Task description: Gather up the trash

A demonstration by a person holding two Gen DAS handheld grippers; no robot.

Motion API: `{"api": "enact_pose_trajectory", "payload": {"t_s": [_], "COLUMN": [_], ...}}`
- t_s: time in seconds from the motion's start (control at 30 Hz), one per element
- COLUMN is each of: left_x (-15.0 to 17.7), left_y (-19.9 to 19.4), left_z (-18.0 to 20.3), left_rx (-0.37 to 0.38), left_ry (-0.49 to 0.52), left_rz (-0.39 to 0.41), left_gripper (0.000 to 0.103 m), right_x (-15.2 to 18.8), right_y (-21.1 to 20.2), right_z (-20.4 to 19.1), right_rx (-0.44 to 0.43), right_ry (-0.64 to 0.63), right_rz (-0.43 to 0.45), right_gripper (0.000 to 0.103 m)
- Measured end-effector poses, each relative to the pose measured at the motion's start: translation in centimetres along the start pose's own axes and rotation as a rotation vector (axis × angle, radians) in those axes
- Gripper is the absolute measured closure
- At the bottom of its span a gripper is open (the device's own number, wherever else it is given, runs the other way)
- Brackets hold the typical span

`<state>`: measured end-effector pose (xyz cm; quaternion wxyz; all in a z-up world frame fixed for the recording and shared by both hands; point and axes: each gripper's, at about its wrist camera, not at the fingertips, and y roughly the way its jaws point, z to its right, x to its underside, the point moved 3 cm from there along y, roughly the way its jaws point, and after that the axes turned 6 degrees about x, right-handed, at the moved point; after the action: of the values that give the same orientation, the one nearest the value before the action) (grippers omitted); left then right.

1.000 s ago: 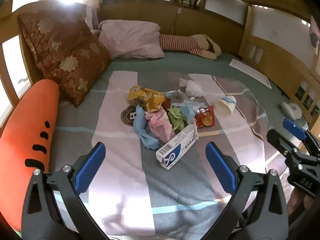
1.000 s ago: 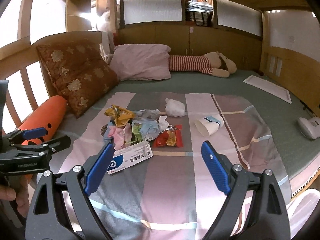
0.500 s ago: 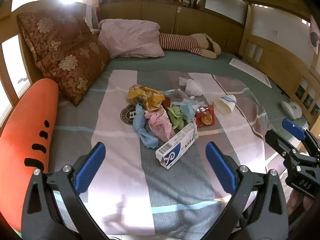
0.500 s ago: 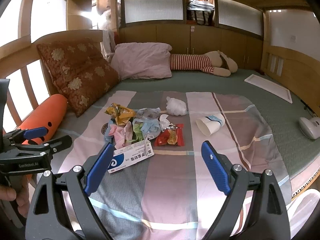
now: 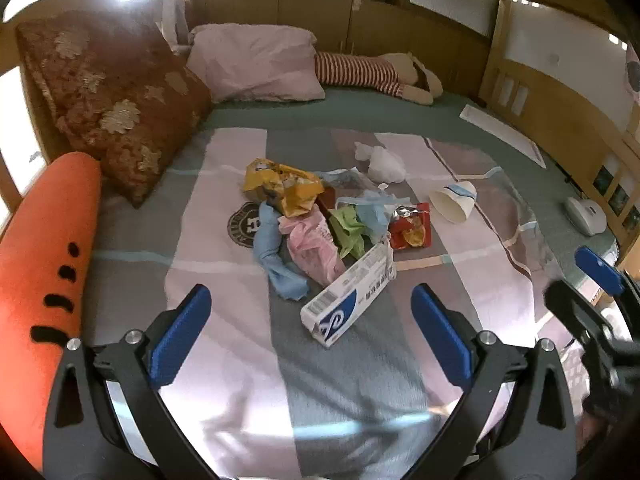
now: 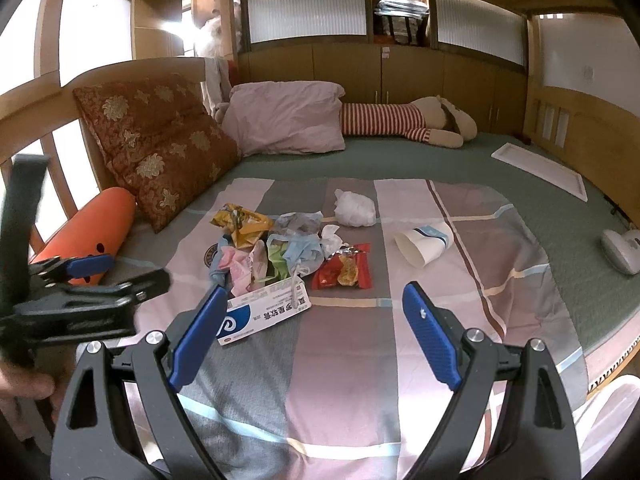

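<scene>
A heap of trash lies mid-blanket on the bed: a white and blue carton nearest me, a yellow wrapper, pink and green crumpled bags, a red snack packet, a tipped paper cup and a white tissue wad. My left gripper hangs open just short of the carton, nothing between its blue pads. My right gripper also stands open and empty, short of the heap.
A brown patterned cushion, a pink pillow and a striped plush toy line the head of the bed. An orange carrot bolster lies along the left rail. A white device sits at the right edge.
The left gripper has come forward and slightly down toward the carton, so the heap looks larger in its view. The right gripper has stayed where it was.
</scene>
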<state>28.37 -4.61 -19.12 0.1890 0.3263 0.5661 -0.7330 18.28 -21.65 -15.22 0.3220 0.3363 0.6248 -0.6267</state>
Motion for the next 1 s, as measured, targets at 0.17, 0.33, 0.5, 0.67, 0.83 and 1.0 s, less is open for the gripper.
{"api": "enact_pose_trajectory", "payload": {"t_s": [0.17, 0.33, 0.5, 0.67, 0.83, 1.0], "left_x": [-1.0, -2.0, -2.0, -3.0, -6.8, -7.4], "left_y": [4.6, 9.1, 13.9, 13.8, 4.2, -2.9], "left_z": [-0.6, -0.8, -1.1, -2.0, -1.3, -0.7], "left_rx": [-0.016, -0.047, -0.02, 0.051, 0.093, 0.035], "left_ry": [-0.032, -0.013, -0.026, -0.092, -0.059, 0.027], "left_rz": [-0.09, -0.134, -0.232, -0.219, 0.04, 0.251], "left_gripper": [0.004, 0.015, 0.051, 0.092, 0.094, 0.094], "right_x": [-1.9, -4.5, -4.6, -4.1, -4.4, -4.1], "right_y": [2.8, 9.0, 15.7, 19.6, 21.3, 23.0], "right_z": [-0.6, 0.3, -0.1, 0.6, 1.1, 0.7], "right_rx": [-0.045, -0.125, -0.212, -0.27, -0.341, -0.386], "right_ry": [-0.02, 0.085, 0.172, 0.339, 0.468, 0.548], "right_rz": [-0.026, -0.112, -0.222, -0.319, -0.365, -0.417], "right_gripper": [0.015, 0.016, 0.024, 0.036, 0.04, 0.047]}}
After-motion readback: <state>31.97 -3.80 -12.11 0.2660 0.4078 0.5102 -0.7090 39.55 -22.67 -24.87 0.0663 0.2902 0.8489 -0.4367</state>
